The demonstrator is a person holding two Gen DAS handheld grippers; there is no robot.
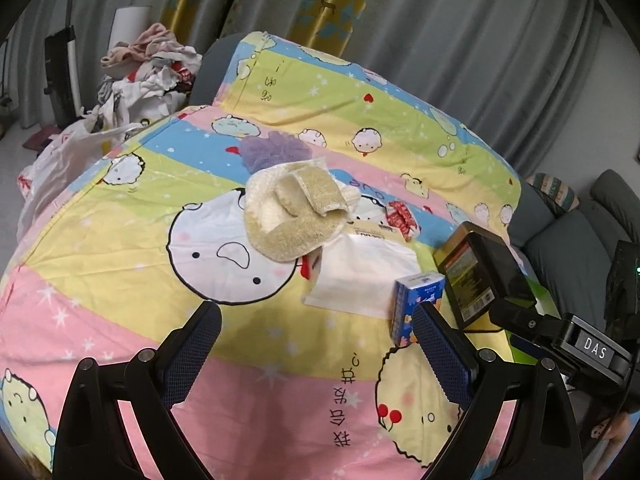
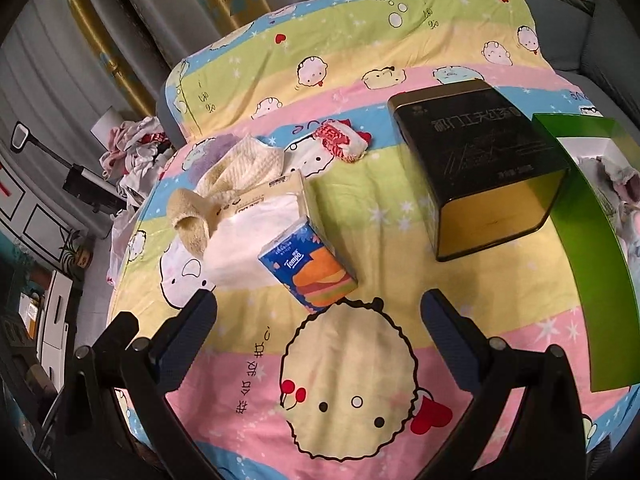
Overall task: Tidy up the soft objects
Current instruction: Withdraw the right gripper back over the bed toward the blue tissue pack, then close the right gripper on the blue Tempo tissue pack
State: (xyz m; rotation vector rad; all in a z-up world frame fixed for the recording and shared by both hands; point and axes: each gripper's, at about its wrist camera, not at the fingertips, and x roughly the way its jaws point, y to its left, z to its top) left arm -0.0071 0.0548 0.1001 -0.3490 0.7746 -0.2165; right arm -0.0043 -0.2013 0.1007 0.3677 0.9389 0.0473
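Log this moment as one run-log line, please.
left gripper: open, empty | right gripper: open, empty | Tempo tissue pack: on bedsheet, untouched | green box: right edge

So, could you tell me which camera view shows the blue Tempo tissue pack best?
The right wrist view: the tissue pack lies whole and unobstructed, its printed front and brand name readable. In the left wrist view the pack shows only edge-on, its lower part hidden behind the left gripper finger.
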